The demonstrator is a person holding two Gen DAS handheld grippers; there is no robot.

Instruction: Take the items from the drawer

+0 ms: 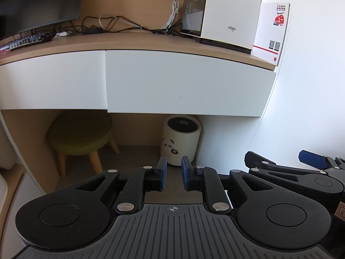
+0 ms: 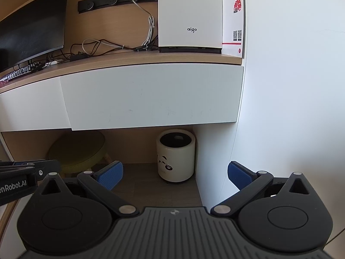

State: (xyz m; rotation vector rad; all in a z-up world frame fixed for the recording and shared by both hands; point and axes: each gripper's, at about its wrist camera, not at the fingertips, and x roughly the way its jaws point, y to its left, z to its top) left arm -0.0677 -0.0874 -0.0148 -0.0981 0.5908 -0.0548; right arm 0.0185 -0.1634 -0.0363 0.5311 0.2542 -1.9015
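Two grippers angled down before closed drawer (image 2: 151, 95): left gripper (image 1: 174, 172) jaws narrow, empty; right gripper (image 2: 175, 178) jaws wide, empty.

White drawer front (image 2: 151, 95) under light wood desktop (image 1: 138, 41). Cream bin (image 2: 175, 157), black top, panda-like print, blurred. Olive-green stool (image 1: 80, 131), pale wood legs. White box (image 2: 189, 13), dark lettering. White card (image 1: 272, 32), red graphic. Black monitor (image 1: 38, 2). Blue pads (image 2: 110, 177).
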